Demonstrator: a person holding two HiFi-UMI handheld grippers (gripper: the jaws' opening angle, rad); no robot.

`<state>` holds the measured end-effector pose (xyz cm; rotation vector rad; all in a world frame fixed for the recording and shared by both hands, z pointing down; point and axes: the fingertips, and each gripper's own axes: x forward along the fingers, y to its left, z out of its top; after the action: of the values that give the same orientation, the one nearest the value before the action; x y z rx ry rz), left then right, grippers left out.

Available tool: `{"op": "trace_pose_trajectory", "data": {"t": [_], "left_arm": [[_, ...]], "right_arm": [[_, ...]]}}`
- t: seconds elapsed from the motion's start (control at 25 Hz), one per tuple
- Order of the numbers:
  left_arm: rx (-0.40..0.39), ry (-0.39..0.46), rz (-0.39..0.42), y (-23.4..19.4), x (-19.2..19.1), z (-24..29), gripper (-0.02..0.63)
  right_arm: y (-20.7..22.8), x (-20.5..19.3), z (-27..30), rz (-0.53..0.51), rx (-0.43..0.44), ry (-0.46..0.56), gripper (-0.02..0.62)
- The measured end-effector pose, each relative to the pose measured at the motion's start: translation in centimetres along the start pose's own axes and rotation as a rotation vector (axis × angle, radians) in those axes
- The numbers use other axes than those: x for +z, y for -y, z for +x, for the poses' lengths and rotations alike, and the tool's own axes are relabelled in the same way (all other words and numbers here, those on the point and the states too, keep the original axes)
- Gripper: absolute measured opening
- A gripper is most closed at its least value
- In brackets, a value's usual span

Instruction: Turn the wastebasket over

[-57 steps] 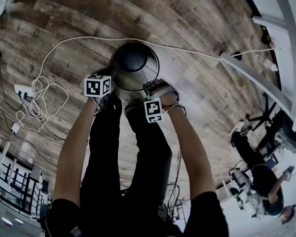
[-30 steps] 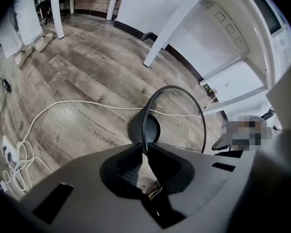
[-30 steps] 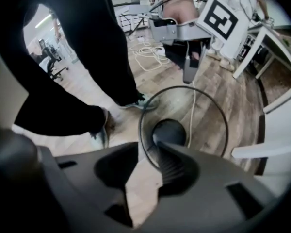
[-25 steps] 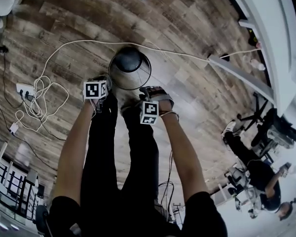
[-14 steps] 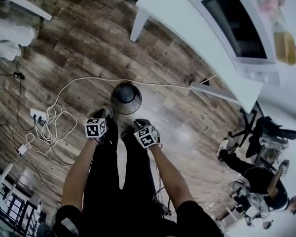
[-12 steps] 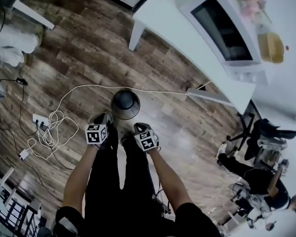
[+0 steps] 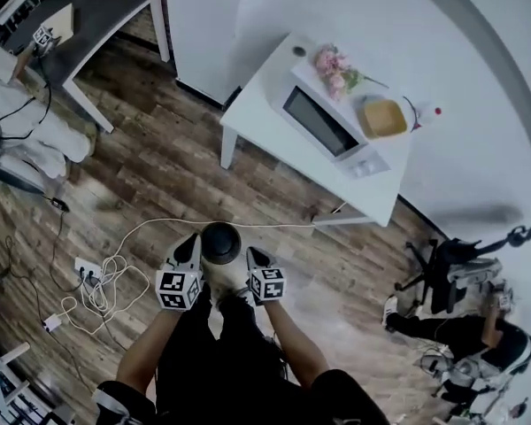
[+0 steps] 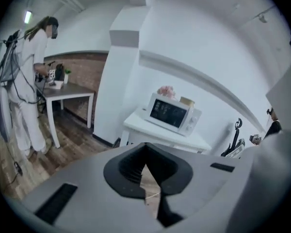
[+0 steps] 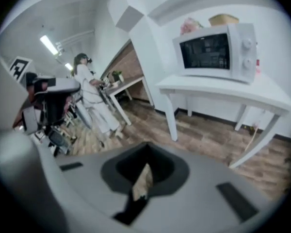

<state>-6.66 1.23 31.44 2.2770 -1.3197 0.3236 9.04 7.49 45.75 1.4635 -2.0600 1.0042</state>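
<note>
Both sets of jaws are pressed together on nothing now. The left gripper [image 7: 191, 241] and right gripper [image 7: 251, 255] have lifted clear, so I reckon the flip's done. The wastebasket [image 7: 220, 241] sits on the floor [image 7: 159, 162] between the tips, long axis vertical, dark closed end up as far as I can tell.

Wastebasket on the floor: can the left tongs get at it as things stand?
Not right now, probably: the left tongs are shut and raised, looking out at the microwave rather than down. Nothing blocks the wastebasket, though, so lowering and opening them should do.
</note>
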Motion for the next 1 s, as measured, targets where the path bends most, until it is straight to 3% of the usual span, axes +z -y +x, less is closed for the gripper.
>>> {"op": "trace_pose_trajectory", "data": {"t": [0.28, 0.56, 0.76, 1.0], "left_arm": [[-0.057, 0.189, 0.130, 6.8, 9.3, -6.5, 0.034], [-0.089, 0.331, 0.252, 10.4, 14.1, -11.2, 0.034], [-0.088, 0.364, 0.168, 11.2, 14.3, -10.9, 0.034], [-0.090, 0.403, 0.199, 12.2, 15.5, -10.7, 0.034]], "right_arm": [[-2.9, 8.3, -9.0, 0.001, 0.035, 0.221, 0.032], [-6.1, 14.3, -16.9, -0.073, 0.050, 0.421, 0.032], [-6.1, 15.2, -18.9, -0.078, 0.054, 0.446, 0.032], [-5.6, 15.3, -20.3, -0.082, 0.046, 0.471, 0.032]]}}
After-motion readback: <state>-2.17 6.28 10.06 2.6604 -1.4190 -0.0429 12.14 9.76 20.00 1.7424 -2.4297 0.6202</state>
